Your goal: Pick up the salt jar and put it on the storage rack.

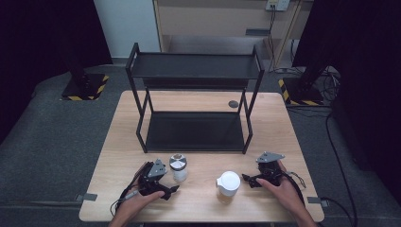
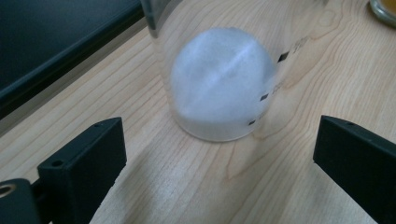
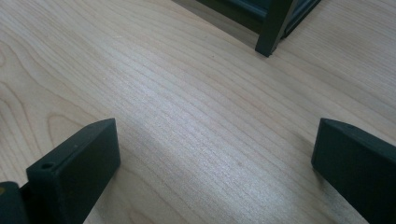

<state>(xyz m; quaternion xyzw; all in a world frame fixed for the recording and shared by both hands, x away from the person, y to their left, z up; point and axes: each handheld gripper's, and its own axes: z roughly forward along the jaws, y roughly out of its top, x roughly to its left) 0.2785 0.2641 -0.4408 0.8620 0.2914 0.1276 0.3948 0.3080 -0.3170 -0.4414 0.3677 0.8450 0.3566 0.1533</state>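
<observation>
A small clear jar with a silver lid stands on the wooden table, just in front of the black rack. In the left gripper view the jar holds white powder and stands just beyond the wide-apart jaws. My left gripper is open, low on the table, a little short of the jar. A white-lidded jar with amber contents stands to the right. My right gripper is open beside that jar, with bare wood between its jaws.
The two-tier rack's lower shelf takes up the table's middle, and its front right leg stands ahead of the right gripper. A dark round spot marks the table behind the rack. The amber jar's base shows at the left gripper view's top right corner.
</observation>
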